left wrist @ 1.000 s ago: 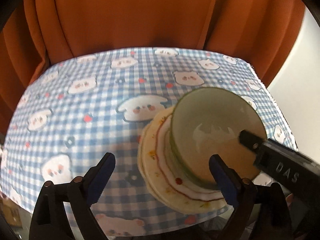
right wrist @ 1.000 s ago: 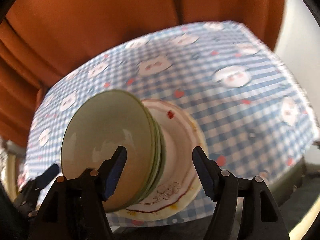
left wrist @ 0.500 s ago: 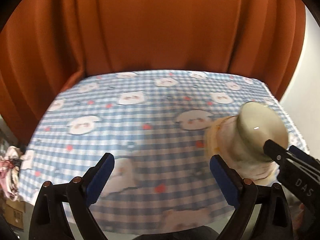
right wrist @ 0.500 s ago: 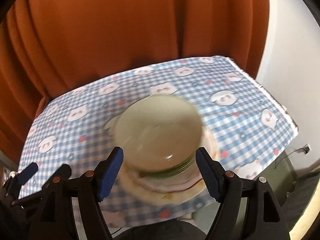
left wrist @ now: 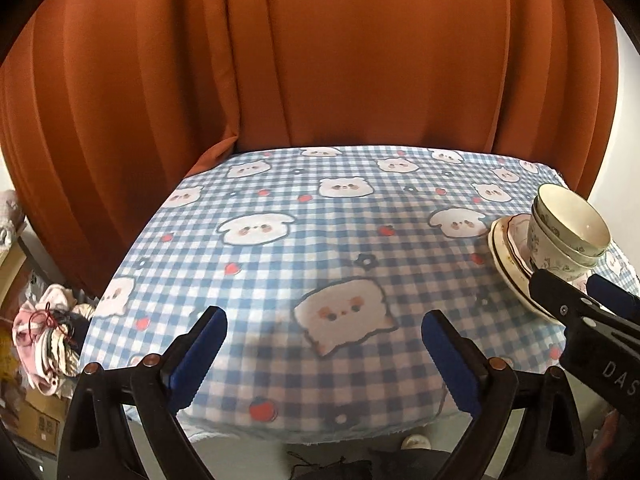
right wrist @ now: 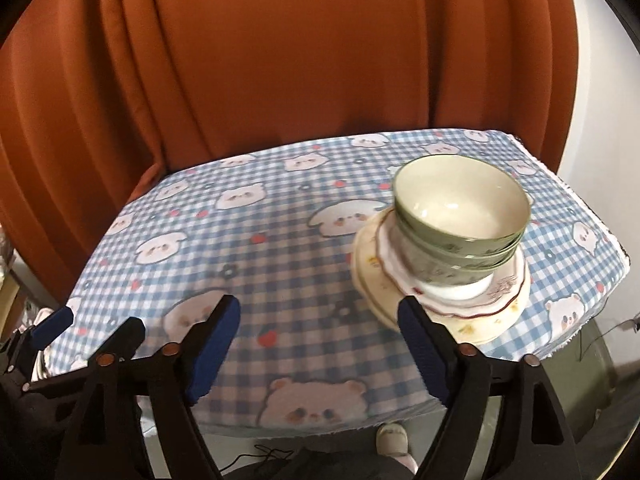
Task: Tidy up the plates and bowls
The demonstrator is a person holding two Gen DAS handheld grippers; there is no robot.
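Nested green bowls (right wrist: 460, 216) stand on a pile of cream plates (right wrist: 500, 312), the top plate scalloped with a red rim. The pile sits on the right side of the checked table (right wrist: 280, 264). My right gripper (right wrist: 320, 332) hovers over the near edge, left of the pile; its jaws are opening and hold nothing. My left gripper (left wrist: 324, 344) is open over bare cloth, with nothing between its fingers. In the left wrist view the bowls (left wrist: 568, 232) and plates (left wrist: 508, 268) show at the far right, behind the right gripper (left wrist: 576, 286).
An orange curtain (left wrist: 320, 60) hangs right behind the table. Crumpled cloth (left wrist: 48, 332) and a cardboard box (left wrist: 36, 424) lie on the floor to the left. A slippered foot (right wrist: 392, 436) shows under the near edge. A white wall (right wrist: 600, 120) is at the right.
Both grippers have drawn back from the stack toward the near edge and shifted left. The right jaws, earlier around the bowls, have let go and stand wider. The stack stands free.
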